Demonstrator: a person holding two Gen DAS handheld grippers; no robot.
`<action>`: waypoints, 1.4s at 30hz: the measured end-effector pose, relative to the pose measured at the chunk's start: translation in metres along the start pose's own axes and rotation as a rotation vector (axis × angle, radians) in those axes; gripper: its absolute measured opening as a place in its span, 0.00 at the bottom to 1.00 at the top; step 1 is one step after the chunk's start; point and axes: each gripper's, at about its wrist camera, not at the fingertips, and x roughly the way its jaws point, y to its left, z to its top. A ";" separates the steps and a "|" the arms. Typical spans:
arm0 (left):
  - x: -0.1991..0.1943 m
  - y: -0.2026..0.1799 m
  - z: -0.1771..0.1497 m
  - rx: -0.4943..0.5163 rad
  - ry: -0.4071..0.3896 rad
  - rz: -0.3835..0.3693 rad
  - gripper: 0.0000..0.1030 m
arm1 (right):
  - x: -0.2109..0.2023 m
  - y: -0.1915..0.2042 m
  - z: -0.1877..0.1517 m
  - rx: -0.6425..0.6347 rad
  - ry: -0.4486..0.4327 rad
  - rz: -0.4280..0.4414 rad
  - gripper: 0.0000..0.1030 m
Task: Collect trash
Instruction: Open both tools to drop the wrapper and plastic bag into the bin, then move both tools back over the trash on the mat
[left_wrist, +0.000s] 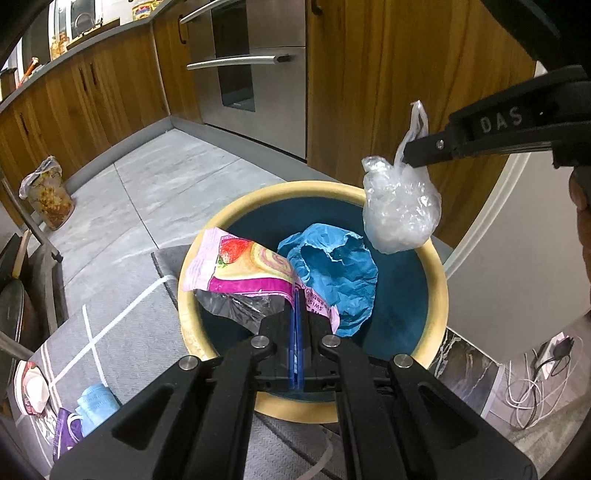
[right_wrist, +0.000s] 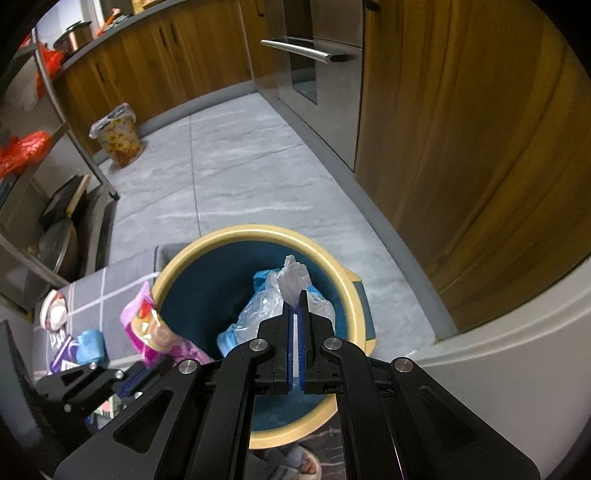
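Trash is gathered over a round bin (left_wrist: 436, 280) with a cream rim and dark teal inside, standing on the grey tiled floor (left_wrist: 155, 192). Crumpled blue paper (left_wrist: 332, 266) lies inside it.

A pink wrapper (left_wrist: 240, 269) printed with a strawberry is pinched by the left gripper (left_wrist: 296, 299), whose blue pads are pressed together on its edge; the wrapper is held above the bin's left rim, with a clear crinkled part hanging below it. A knotted clear plastic bag (left_wrist: 402, 210) is pinched at its neck by the right gripper (right_wrist: 295, 301), jaws closed on the thin film, and the bag hangs over the bin's right side.

More trash is seen on a grey rug (left_wrist: 122, 325) left of the bin: a blue face mask (left_wrist: 96, 406), a purple packet (left_wrist: 64, 432) and a white item (left_wrist: 35, 387).

A second, flower-patterned bin (right_wrist: 120, 140) lined with a plastic bag stands by the wooden cabinets (right_wrist: 177, 55).

Only in the left wrist view are white cables (left_wrist: 532, 391) shown on the floor at lower right. Only in the right wrist view are orange plastic bags (right_wrist: 22, 151) shown on a metal rack (right_wrist: 85, 147) at left.
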 end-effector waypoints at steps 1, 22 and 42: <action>0.001 0.002 0.001 -0.003 0.000 0.002 0.00 | 0.000 0.000 0.001 -0.001 -0.004 0.001 0.03; -0.016 0.017 0.001 -0.066 -0.042 0.027 0.37 | -0.010 0.007 0.004 0.021 -0.071 -0.017 0.32; -0.095 0.066 -0.019 -0.128 -0.175 0.207 0.94 | -0.059 0.045 0.003 0.000 -0.290 0.061 0.91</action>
